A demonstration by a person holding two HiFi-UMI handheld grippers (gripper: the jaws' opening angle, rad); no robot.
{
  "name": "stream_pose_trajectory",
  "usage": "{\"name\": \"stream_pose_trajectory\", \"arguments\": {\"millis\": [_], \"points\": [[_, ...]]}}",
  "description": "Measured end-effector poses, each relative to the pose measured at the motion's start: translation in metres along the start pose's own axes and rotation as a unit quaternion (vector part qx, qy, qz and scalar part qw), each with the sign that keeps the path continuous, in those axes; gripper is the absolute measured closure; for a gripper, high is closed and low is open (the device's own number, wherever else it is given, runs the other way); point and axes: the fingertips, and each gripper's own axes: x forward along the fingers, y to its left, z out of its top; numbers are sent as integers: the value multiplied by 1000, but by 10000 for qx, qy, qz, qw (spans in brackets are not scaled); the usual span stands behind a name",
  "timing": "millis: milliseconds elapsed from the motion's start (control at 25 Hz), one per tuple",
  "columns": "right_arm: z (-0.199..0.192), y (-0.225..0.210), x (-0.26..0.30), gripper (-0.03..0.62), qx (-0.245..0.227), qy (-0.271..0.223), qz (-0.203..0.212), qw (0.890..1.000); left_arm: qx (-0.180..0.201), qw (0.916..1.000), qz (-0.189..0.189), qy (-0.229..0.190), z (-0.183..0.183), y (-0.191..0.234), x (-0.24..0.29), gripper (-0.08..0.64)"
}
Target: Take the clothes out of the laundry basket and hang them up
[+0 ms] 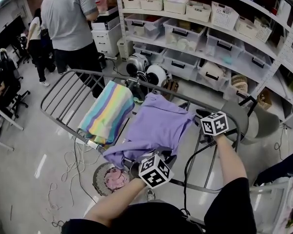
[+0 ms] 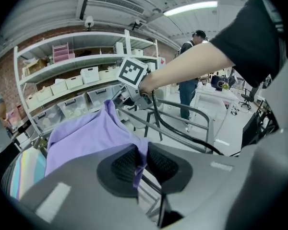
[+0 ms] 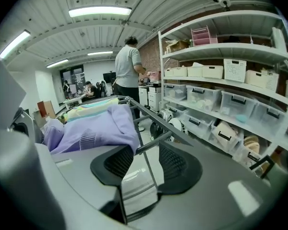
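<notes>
The purple sweater (image 1: 158,126) — pinched by the left gripper (image 2: 141,163), the right gripper (image 3: 146,162) parted (gripping nothing) — should be drawn flat across the rack (image 1: 63,89).

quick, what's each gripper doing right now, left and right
Left gripper: closed on a fold of the purple sweater.
Right gripper: open, holding nothing.

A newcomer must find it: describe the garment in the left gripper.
Go to the grey drying rack before the white shelves. Two cloths lie over its bars; the garment is the one pinched by the left gripper. It is plain lavender with a ribbed cuff, whereas its neighbour is a rainbow-striped towel.
</notes>
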Motion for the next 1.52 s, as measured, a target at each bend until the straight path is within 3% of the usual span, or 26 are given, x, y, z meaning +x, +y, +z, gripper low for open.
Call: {"name": "stream_pose_trajectory", "arguments": {"millis": [200, 360, 680, 760, 960, 1200, 1520], "points": [[-11, -5, -17, 413, 49, 222, 223, 9995, -78, 10000, 36, -5, -4, -3, 2, 535], [-29, -20, -35, 413, -209, 658, -2, 9976, -130, 9998, 118, -56, -4, -5, -2, 531], [-16, -18, -62, 414, -58, 9, -442, 9990, 344, 9988, 315, -142, 4, -20, -7, 503], [-9, -7, -67, 414, -54, -217, -520, 9984, 434, 9984, 227, -285, 11, -30, -7, 394], [7, 24, -91, 414, -116, -780, -686, 9945, 359, 9982, 107, -476, 10, -44, -10, 396], [23, 81, -114, 414, -177, -1227, -677, 9900, 195, 9954, 396, -851, -4, -23, -51, 396], [37, 178, -121, 414, 156, -1678, -536, 9842, -199, 9900, 797, -1144, -46, 14, -129, 396]]}}
